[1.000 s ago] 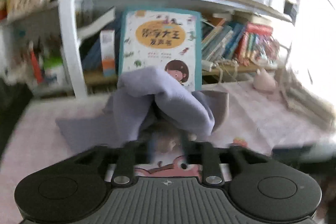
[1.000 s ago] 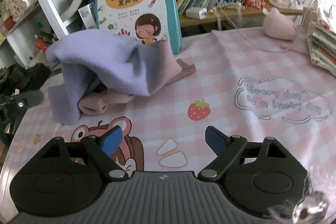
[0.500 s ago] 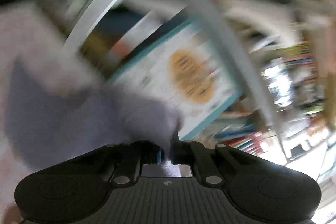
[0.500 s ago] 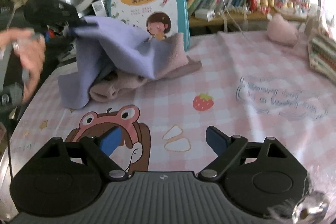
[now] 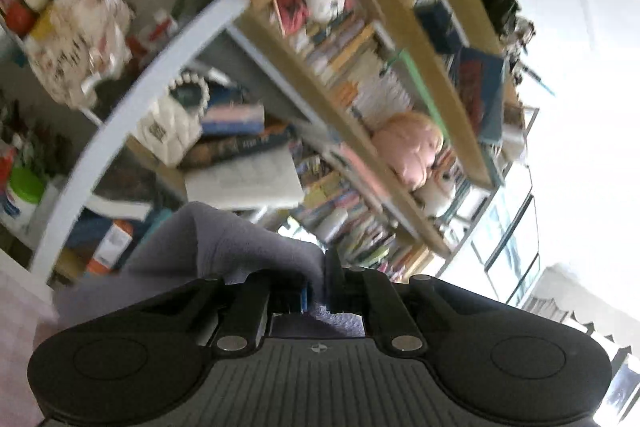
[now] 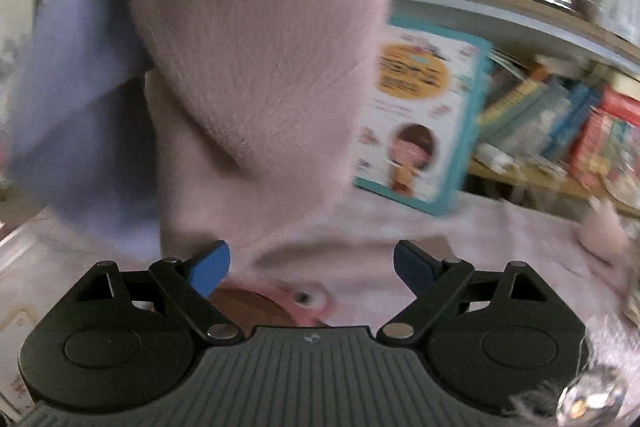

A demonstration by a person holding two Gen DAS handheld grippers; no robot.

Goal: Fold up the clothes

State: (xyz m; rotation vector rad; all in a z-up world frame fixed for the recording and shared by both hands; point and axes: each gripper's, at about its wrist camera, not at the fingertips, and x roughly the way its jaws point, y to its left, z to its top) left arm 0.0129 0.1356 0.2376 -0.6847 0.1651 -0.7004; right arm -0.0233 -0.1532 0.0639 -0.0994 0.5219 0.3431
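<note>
A second ago my left camera looked straight at the picture book over the heaped garment on the table; now that view is tipped and rolled up toward the bookshelves (image 5: 360, 99), and the table has dropped out of it. My left gripper (image 5: 318, 289), half open then, has clamped its fingers tight on a fold of the lilac-and-pink garment (image 5: 224, 247), which bunches up over the finger on the left and trails down past it. On my right camera the garment was a low heap well ahead of me; now it hangs right in front of the lens, lifted clear above the table, its fuzzy pink side (image 6: 260, 47) filling the upper middle and the lilac side (image 6: 76, 87) draping at the left. The teal-edged picture book (image 6: 420, 115) is still upright against the shelf behind it. My right gripper (image 6: 312, 267) is spread wide, its blue pads apart and empty, with the pink checked tablecloth (image 6: 500, 239) below; whether the drooping pink cloth brushes the left pad I cannot tell.
</note>
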